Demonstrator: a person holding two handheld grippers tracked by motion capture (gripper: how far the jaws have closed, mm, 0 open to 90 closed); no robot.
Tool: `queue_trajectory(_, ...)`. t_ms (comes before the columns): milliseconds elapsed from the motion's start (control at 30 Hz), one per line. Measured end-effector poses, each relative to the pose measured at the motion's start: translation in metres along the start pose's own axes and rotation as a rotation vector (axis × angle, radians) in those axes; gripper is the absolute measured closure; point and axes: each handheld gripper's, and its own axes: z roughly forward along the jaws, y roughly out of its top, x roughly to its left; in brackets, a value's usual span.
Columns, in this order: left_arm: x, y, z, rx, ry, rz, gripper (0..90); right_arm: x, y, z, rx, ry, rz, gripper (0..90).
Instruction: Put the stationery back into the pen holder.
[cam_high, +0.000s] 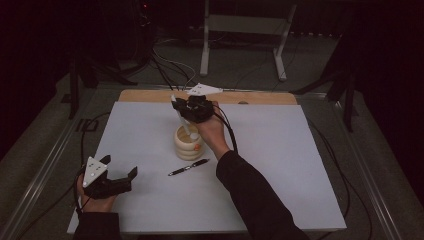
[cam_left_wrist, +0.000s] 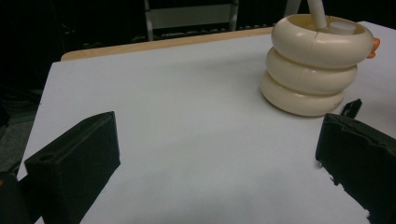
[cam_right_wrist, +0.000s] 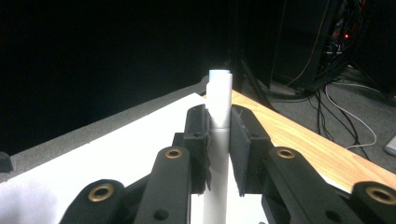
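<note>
A cream holder (cam_high: 188, 145) built of stacked rings stands near the middle of the white mat (cam_high: 280, 165). My right gripper (cam_high: 180, 112) hovers just above it, shut on a white pen (cam_high: 184, 125) that leans with its lower end inside the holder. In the right gripper view the jaws (cam_right_wrist: 218, 122) clamp the white pen (cam_right_wrist: 219, 88) from both sides. A black pen (cam_high: 188, 167) lies flat on the mat just in front of the holder. My left gripper (cam_high: 121, 171) rests at the front left, open and holding nothing. Its own view shows the holder (cam_left_wrist: 310, 70) beyond the wide jaws (cam_left_wrist: 219, 126).
A small orange piece (cam_left_wrist: 375, 46) sticks out of the holder's side, and a white cap (cam_left_wrist: 343, 27) sits inside it. The wooden table edge (cam_high: 260, 97) runs behind the mat. A metal frame (cam_high: 245, 30) and cables (cam_high: 170, 65) lie on the floor beyond.
</note>
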Motion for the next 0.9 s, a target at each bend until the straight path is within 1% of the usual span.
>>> queue_trajectory(367, 0.000, 0.000, 0.000, 0.001, 0.000, 0.002, 0.2, 0.000, -0.013, 0.003, 0.027, 0.011, 0.002, 77.8)
queue_trajectory(500, 0.000, 0.000, 0.000, 0.003, 0.000, 0.002, 0.2, 0.000, -0.019, 0.004, 0.048, 0.009, -0.005, 77.9)
queue_trajectory(667, 0.000, 0.000, 0.000, 0.003, 0.001, 0.003, 0.2, -0.001, -0.021, 0.003, 0.059, 0.017, -0.003, 76.9)
queue_trajectory(700, 0.000, 0.000, 0.000, 0.003, 0.001, 0.003, 0.3, -0.002, -0.021, 0.003, 0.061, 0.021, 0.002, 72.9)
queue_trajectory(733, 0.000, 0.000, 0.001, 0.005, 0.001, 0.005, 0.2, -0.002, -0.021, 0.002, 0.060, 0.025, 0.009, 65.5)
queue_trajectory(767, 0.000, 0.000, 0.001, 0.004, 0.001, 0.005, 0.3, -0.003, -0.021, 0.002, 0.056, 0.027, 0.014, 52.1)
queue_trajectory(800, 0.000, 0.000, 0.001, 0.004, 0.000, 0.005, 0.2, -0.003, -0.020, 0.002, 0.059, 0.016, 0.015, 41.2)
queue_trajectory(833, 0.000, 0.000, 0.001, 0.004, 0.000, 0.005, 0.2, -0.003, -0.020, 0.001, 0.060, 0.003, 0.016, 36.5)
queue_trajectory(900, 0.000, 0.000, 0.001, 0.005, 0.001, 0.003, 0.2, -0.006, -0.019, -0.001, 0.062, 0.006, 0.043, 23.9)
